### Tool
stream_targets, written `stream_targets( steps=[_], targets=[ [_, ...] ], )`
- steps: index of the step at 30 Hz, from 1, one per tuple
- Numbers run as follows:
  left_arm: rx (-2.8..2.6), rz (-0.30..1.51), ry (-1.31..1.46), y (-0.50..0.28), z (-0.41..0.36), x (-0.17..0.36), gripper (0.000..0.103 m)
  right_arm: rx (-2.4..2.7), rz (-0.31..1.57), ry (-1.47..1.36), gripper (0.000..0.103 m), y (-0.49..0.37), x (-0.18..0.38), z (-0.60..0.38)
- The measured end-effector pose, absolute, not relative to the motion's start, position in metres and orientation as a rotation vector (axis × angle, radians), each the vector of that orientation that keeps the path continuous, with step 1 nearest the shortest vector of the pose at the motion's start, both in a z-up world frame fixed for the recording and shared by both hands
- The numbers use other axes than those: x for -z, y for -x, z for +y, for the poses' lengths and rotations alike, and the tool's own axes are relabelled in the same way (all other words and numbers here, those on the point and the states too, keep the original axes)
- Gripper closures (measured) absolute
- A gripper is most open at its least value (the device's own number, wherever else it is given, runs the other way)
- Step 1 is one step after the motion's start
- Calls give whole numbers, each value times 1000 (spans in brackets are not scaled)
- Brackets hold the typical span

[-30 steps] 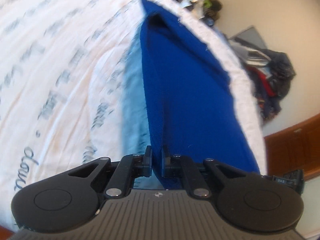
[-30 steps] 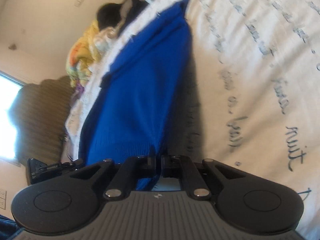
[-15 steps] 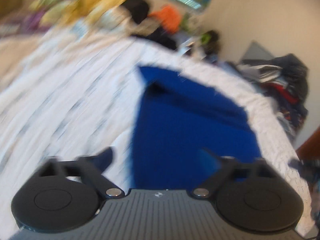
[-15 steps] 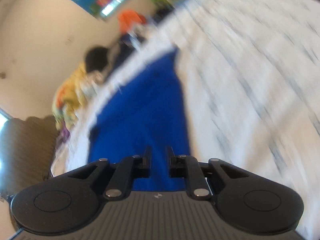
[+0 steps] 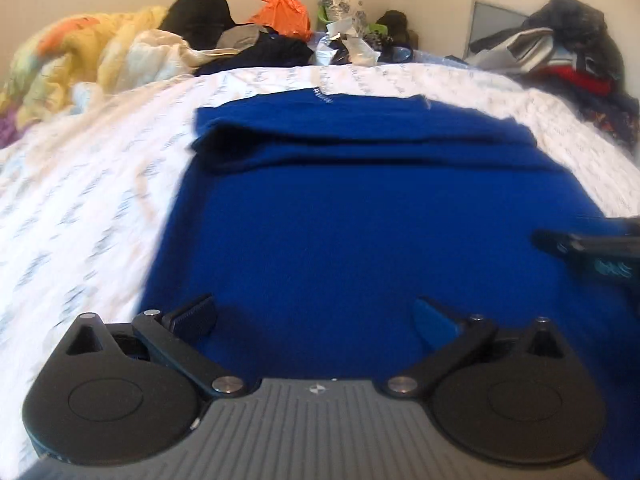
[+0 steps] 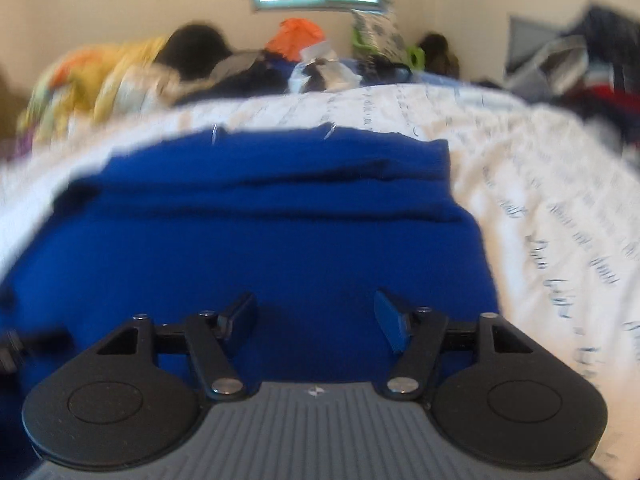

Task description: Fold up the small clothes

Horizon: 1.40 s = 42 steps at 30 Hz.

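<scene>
The blue cloth (image 5: pixel 360 220) is laid flat on the white sheet (image 5: pixel 100 184). The left gripper (image 5: pixel 316 316) is spread wide with nothing held; the right gripper (image 6: pixel 316 316), a bit blurry, has just been opened over the cloth.

The left claw (image 5: pixel 314 318) stands spread wide above a blue garment (image 5: pixel 360 220), nothing between its jaws, which have just been opening. The garment lies flat on a white bedsheet (image 5: pixel 92 184) printed with grey script, a folded band across its far end. At the right edge a dark, blurred object (image 5: pixel 592 248), probably the other claw, reaches over the cloth. Beyond the bed lie a yellow quilt (image 5: pixel 80 52), an orange bag (image 5: pixel 286 14) and a heap of clothes (image 5: pixel 568 56).
</scene>
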State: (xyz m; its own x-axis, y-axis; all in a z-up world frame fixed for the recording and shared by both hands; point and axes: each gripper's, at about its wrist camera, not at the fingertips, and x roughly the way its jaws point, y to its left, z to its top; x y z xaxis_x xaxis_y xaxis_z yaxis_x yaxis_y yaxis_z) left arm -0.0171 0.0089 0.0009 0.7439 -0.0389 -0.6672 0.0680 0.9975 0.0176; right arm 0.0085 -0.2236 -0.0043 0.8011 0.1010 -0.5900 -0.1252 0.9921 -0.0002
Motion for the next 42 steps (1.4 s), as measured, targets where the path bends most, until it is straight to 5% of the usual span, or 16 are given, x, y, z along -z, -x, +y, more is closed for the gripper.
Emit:
stream_targets(
  steps=[2,30,42],
  targets=[
    [44,731,-21,39,15,-2,0,-115,684,36,0,14,5,-225],
    [-6,716,-36,115,-3,-5,0,-57,698,1,0,51,8,-220],
    [155,849,17,167,64,-16,0,-289,790,118,0,187,1,-254]
  ],
)
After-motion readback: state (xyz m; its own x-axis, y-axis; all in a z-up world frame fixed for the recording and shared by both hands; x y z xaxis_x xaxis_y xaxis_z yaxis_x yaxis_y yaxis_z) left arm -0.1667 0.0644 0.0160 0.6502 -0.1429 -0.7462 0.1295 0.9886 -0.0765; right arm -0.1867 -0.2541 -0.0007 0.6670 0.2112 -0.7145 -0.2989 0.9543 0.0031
